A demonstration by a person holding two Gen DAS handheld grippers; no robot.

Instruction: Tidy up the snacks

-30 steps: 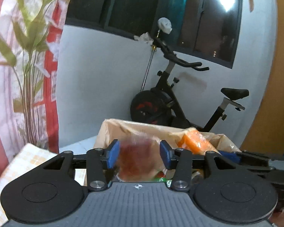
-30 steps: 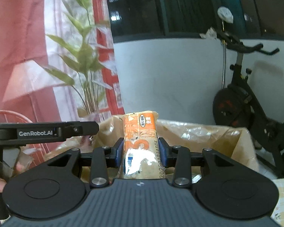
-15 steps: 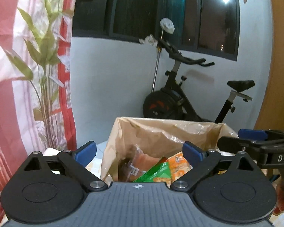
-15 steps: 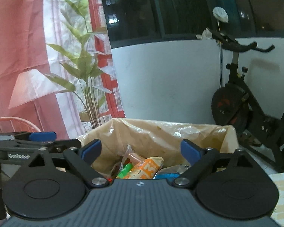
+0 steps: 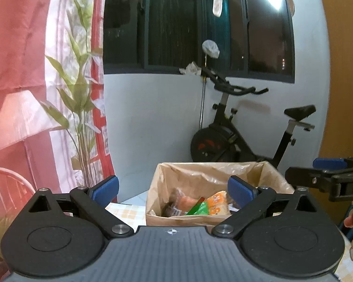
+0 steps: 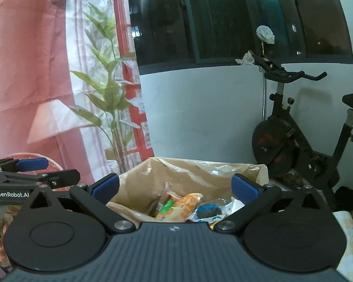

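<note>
Snacks are in the box! The orange packet [image 5: 216,204] lies on the heap inside the lined cardboard box [image 5: 209,219], with a green packet [image 5: 198,208] wedged against it and a reddish clear-wrapped one [image 5: 180,198] just beside that. From the right wrist view there's also a dark blue-and-white packet [image 6: 208,210] tucked toward the right of the pile. All of them rest loosely, tilted on one another (tossed in rather than stacked, by the look of it), and the crinkled brown liner [image 6: 195,176] stands up around them, which keeps the lot contained.

Both tools are clear of the load. The left hand-held gripper [image 5: 174,186] is spread wide with nothing between its blue pads [image 5: 106,185], hovering just in front of the box and above its rim. The right hand-held gripper [image 6: 175,186] is likewise splayed and empty, looking down over the near edge. Each one shows up at the margin of the other's view, so they flank the box, one on each side.

The box sits on a bench with a checked yellow cloth [image 5: 123,212]. Behind it, an exercise bike [image 5: 237,136] against the pale wall, a leafy plant [image 5: 80,108] and a red-and-white curtain [image 5: 18,70] to the left.

My read: this drop is done, and with both tools empty the hands are free to fetch more.
</note>
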